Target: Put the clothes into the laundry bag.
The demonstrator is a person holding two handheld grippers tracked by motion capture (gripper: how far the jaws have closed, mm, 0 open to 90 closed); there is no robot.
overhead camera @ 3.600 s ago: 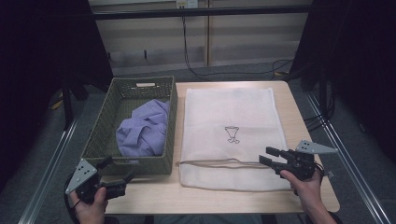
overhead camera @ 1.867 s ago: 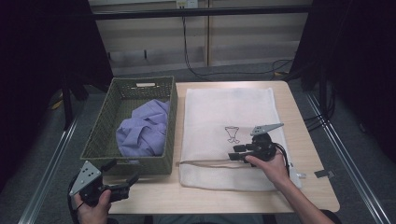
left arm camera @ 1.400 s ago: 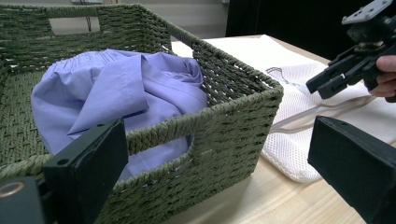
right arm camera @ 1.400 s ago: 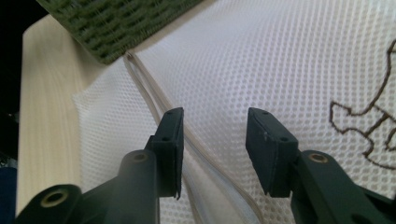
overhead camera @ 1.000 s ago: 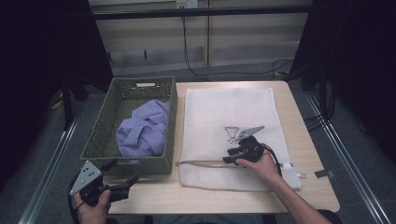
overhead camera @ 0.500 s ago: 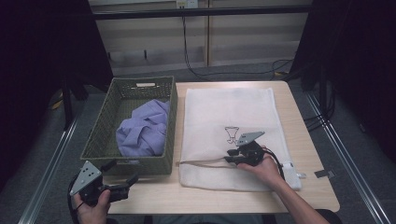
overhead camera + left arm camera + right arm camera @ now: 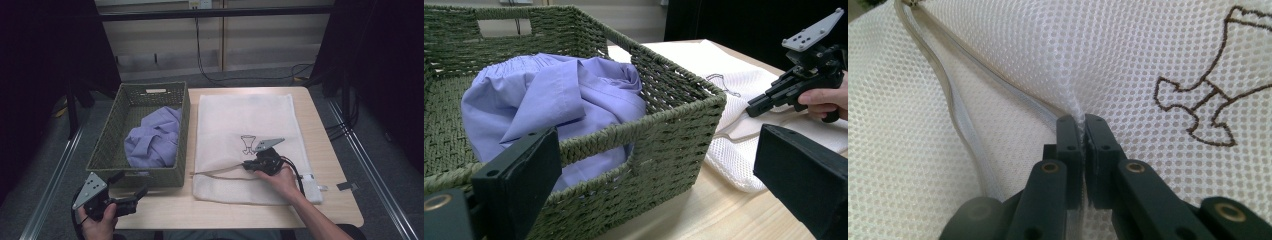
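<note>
Left gripper (image 7: 131, 196) at the near left corner of the table (image 7: 330, 165), jaws spread wide and holding nothing, just in front of the basket (image 7: 114, 131). Woven green basket, rectangular, stiff-sided, with a crumpled lilac shirt (image 7: 152, 137) of smooth, soft cloth lying inside. Just right of it, a flat white mesh laundry bag (image 7: 240, 107) with a small brown embroidered mark (image 7: 247, 144), its zipper (image 7: 955, 107) gaping near the front edge. Right gripper (image 7: 247, 165) low on the bag beside that opening, jaws having just closed and now pinching a ridge of the fine honeycomb net. Step in hand, seemingly: taking hold of the bag's top layer. Next, probably: lifting the pinched mesh to hold the mouth open, then fetching the shirt from the basket with the free gripper.
</note>
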